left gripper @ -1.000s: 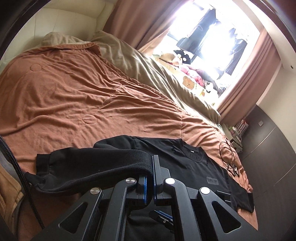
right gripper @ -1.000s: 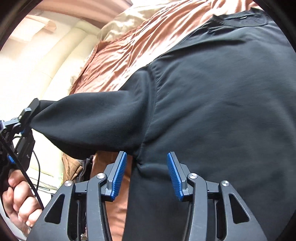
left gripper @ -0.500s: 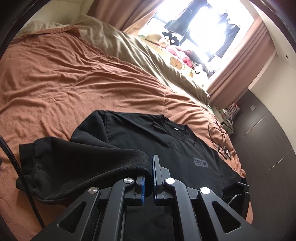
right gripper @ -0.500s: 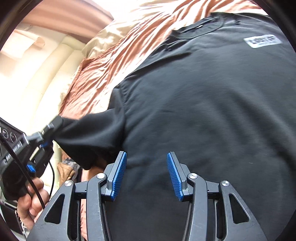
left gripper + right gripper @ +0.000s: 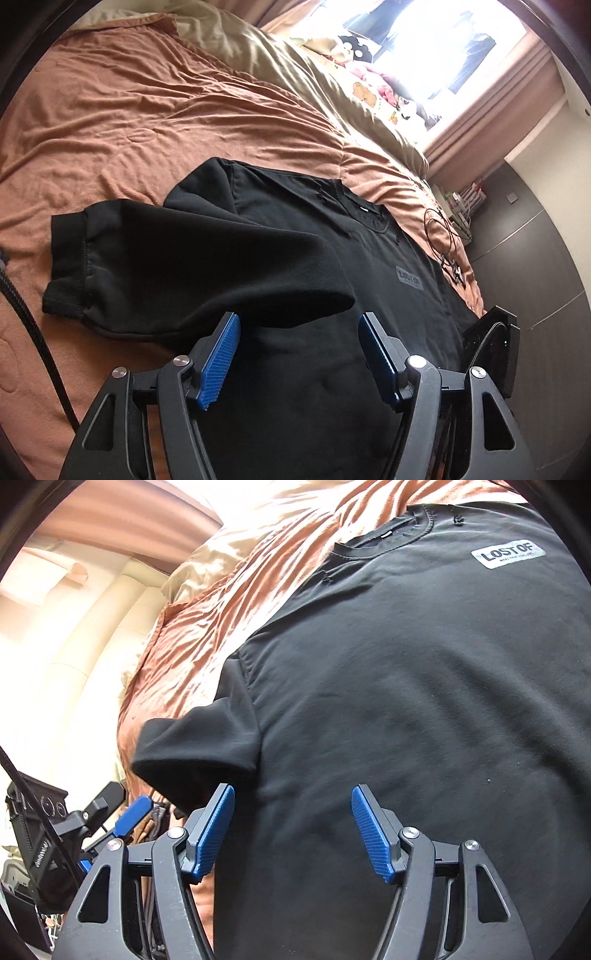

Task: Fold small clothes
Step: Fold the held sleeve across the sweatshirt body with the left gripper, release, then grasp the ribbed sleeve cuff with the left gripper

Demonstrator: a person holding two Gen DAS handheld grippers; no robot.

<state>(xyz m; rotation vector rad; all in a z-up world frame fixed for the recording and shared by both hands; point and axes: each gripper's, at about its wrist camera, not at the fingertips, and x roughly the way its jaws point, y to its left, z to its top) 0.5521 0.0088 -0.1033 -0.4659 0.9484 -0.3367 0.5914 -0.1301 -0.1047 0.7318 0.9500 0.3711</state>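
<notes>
On a rumpled rust-orange bedspread, a black sweatshirt lies chest-up, its sleeve folded across at 9 o'clock. Toward 1 o'clock a bright window washes out detail; a dark cabinet wall fills 3 o'clock. The left gripper and right gripper both gape wide, holding nothing. The sweatshirt's hem is cut off below.

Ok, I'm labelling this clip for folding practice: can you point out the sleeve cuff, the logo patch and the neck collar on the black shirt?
sleeve cuff (image 5: 68, 266): left wrist view, on the ribbed band.
logo patch (image 5: 508, 555): right wrist view, middle of the grey label.
neck collar (image 5: 391, 542): right wrist view, on the front rim.
</notes>
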